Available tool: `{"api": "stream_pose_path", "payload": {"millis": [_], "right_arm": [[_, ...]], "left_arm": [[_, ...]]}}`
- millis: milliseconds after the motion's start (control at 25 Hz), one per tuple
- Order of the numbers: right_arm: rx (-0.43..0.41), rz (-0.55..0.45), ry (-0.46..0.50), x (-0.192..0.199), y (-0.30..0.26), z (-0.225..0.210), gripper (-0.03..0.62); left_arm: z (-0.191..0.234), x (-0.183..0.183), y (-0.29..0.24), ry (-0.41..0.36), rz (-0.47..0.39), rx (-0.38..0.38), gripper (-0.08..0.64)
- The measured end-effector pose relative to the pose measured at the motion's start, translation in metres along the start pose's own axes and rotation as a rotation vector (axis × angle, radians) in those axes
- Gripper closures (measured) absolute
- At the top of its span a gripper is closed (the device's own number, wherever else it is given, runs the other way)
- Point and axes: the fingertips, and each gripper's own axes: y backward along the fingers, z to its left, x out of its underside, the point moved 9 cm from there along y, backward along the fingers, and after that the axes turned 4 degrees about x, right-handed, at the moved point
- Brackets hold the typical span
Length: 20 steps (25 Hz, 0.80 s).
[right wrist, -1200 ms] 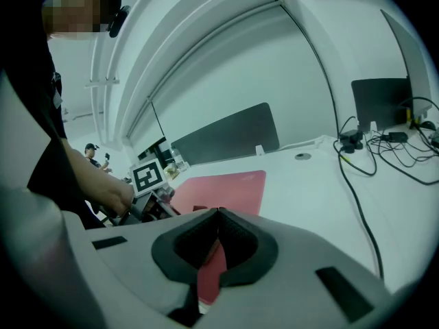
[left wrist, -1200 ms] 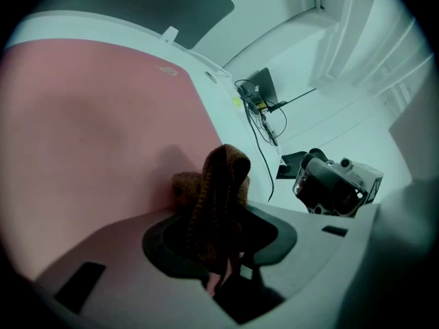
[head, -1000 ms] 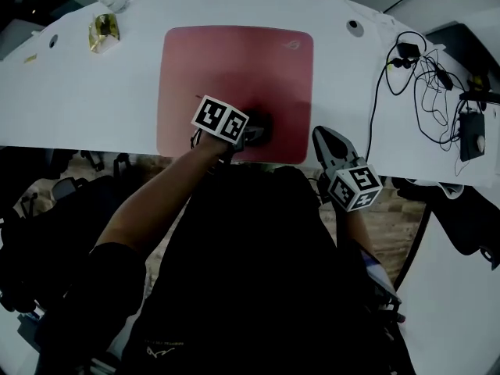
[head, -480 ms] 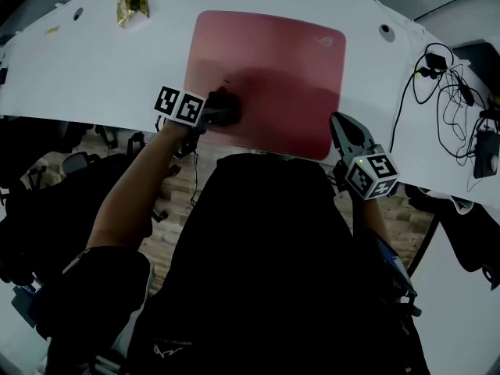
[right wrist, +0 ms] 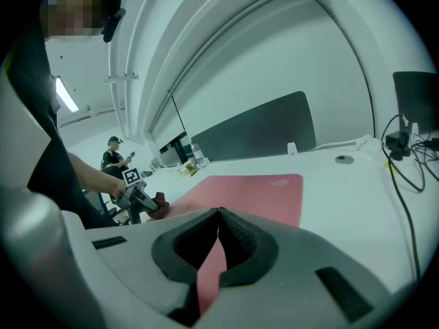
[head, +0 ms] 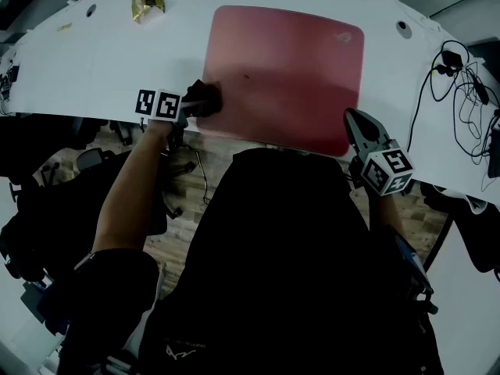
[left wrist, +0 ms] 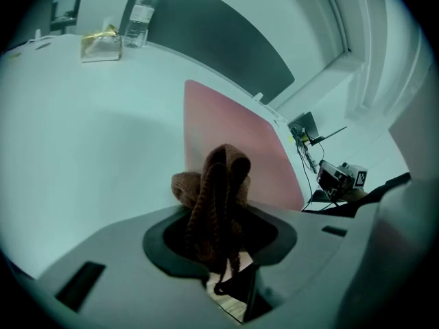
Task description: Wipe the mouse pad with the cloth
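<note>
Red-pink mouse pad [head: 285,73] lies flat on the white table [head: 94,65], with its long side running along the table's near edge.

Left gripper [head: 194,105]:
- Jaws are clamped on a brown knitted cloth [head: 203,97].
- In the left gripper view the cloth [left wrist: 216,184] stands bunched between the 2 jaws of the left gripper [left wrist: 218,235], and a folded lobe sticks out past the tips.
- The cloth sits at the pad's left edge, close to the near-left corner, partly over the pad and partly over bare table.

Right gripper [head: 355,123]:
- Jaws are brought together at the tips, and nothing sits between them in the right gripper view [right wrist: 218,218].
- It is positioned at the table's near edge, just beside the pad's near-right corner. Contact with the pad cannot be determined.

Other items on the table:
- A yellow packet [head: 147,5] at the far left, well apart from the pad.
- A clear bottle [left wrist: 140,16] just beyond the packet.
- Black cables [head: 461,84] at the right.
</note>
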Motion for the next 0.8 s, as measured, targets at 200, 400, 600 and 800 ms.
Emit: {"api": "stream_pose_path", "payload": {"millis": [200, 400, 600, 800], "right_arm": [[0.005, -0.008, -0.003, -0.001, 0.003, 0.000, 0.566], [0.011, 0.010, -0.009, 0.007, 0.009, -0.002, 0.566], [0.026, 0.001, -0.024, 0.009, 0.013, -0.001, 0.566], [0.049, -0.013, -0.026, 0.010, 0.016, 0.003, 0.566]], "left_arm": [[0.005, 0.000, 0.010, 0.015, -0.016, -0.042, 0.420], [-0.022, -0.006, 0.001, 0.005, -0.037, 0.029, 0.425], [-0.068, -0.020, -0.040, -0.084, 0.007, 0.142, 0.423], [-0.107, -0.039, -0.085, -0.167, 0.061, 0.221, 0.423]]}}
